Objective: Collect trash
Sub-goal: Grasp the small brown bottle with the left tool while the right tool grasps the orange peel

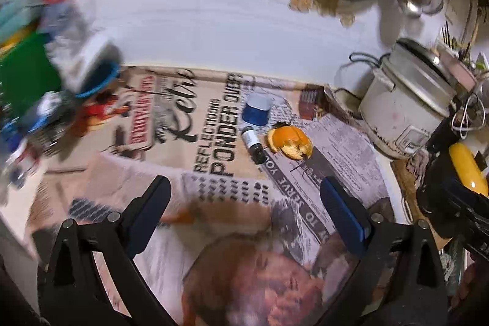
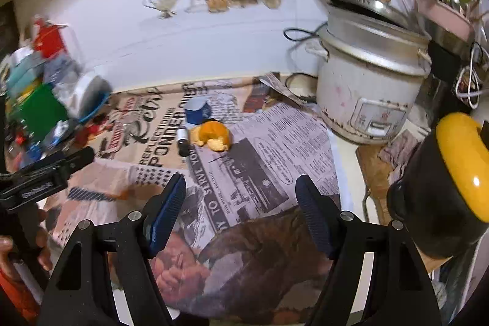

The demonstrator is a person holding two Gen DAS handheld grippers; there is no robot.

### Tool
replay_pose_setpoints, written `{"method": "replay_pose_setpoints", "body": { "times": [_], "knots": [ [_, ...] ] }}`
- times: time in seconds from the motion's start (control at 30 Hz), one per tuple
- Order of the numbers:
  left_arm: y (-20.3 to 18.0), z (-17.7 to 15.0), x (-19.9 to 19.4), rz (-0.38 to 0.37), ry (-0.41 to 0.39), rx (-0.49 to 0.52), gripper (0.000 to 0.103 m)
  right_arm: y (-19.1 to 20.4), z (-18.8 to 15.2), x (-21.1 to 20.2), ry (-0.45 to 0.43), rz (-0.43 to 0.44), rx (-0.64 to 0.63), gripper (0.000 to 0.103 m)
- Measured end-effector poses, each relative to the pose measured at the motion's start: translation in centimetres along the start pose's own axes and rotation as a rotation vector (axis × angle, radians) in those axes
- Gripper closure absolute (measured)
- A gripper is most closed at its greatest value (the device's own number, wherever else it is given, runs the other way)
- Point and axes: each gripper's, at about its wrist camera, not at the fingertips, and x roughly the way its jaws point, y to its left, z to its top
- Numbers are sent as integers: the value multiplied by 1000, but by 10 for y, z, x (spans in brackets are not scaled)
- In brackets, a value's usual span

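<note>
At the far left of both views you have a blurred heap of packets and a white tub [image 1: 94, 63], too smeared to sort out.

Moving right, your left gripper [image 1: 244, 197] stands with its jaws wide apart and nothing between them, hovering over the newspaper [image 1: 214, 127] that covers the counter. Your right gripper [image 2: 241, 191] is likewise spread and empty.

The trash sits centre frame, ahead of both sets of tongs: a blue cup [image 1: 257, 109], a small dark-capped bottle [image 1: 252, 144] just below it, and an orange peel [image 1: 290, 142] immediately right of the bottle. In the left wrist view the peel lies up and slightly right of the jaw gap; in the right wrist view it lies up and left [image 2: 214, 136]. The bottle's long axis runs roughly toward you, cap end nearer, so I judge that jaws closing side to side would cross it well. Neither gripper looks clearly nearer; the peel seems a little closer to the right one's line.

Further right stands the rice cooker [image 2: 363, 93], well apart from the peel.

The right wrist view shows your left gripper's finger [image 2: 61, 164] coming in at middle left, plus the cooker's front panel. The left wrist view shows the right gripper's body only at its right edge, and shows the peel's cut, open side more plainly.
</note>
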Motion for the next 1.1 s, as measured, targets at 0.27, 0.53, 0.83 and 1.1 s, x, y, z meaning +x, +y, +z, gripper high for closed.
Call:
{"method": "replay_pose_setpoints", "body": {
  "times": [0.27,0.53,0.83,1.1],
  "knots": [
    [-3,25,136,-98,172,61,25,2,17,65,101,-68,95,32],
    [-18,22,223,-83,235,136,38,-8,28,131,158,-67,148,32],
    [1,17,234,-79,209,159,70,0,45,207,230,33,141,32],
    [35,22,230,-96,211,88,76,20,67,256,246,113,198,32]
  ]
}}
